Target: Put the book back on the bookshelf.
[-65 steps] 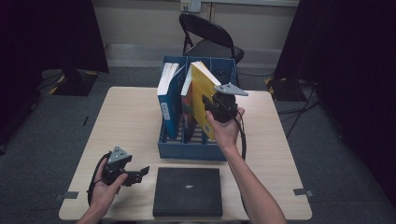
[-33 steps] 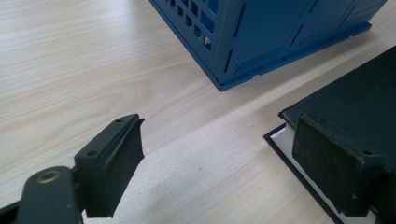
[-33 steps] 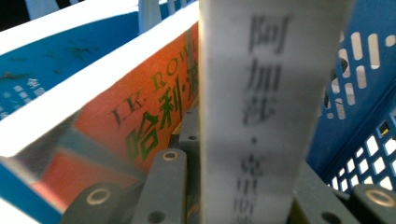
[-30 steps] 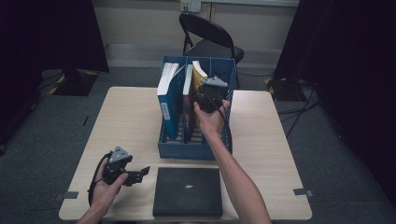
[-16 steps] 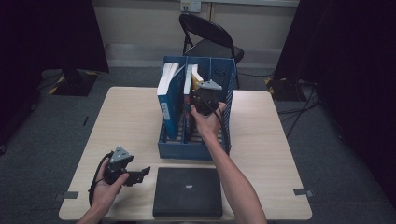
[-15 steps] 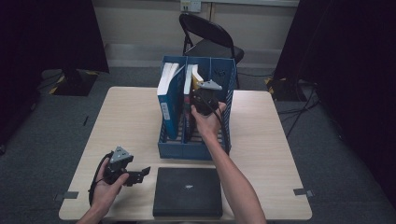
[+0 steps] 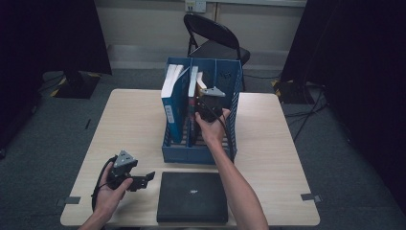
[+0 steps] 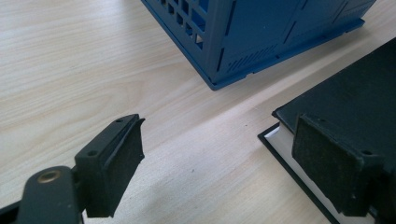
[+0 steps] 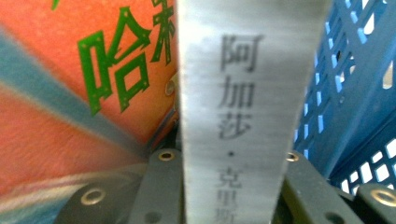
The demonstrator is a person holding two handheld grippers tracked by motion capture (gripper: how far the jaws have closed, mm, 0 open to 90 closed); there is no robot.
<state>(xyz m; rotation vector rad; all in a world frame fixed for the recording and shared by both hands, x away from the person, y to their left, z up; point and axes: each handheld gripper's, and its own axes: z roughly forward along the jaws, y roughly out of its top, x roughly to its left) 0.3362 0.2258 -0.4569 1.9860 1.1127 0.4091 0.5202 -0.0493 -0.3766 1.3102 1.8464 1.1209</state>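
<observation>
My right tongs [image 7: 205, 111] grip a grey-spined book [image 9: 247, 93] inside the blue plastic file rack [image 7: 230, 103], jaws easing wider. My left tongs [image 8: 219, 161] stand wide open, empty, near that rack's front corner.

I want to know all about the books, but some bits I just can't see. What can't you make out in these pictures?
- Grey book, right gripper view: blurred, its title runs past the bottom edge between the right tool's jaws.
- Orange book, right gripper view: cover cut by the edges and the grey book.
- Rack bottom, high view: hidden by its walls and the hand.
- Black book, left gripper view: cut by the right edge; the left tool's pad covers a corner.
</observation>
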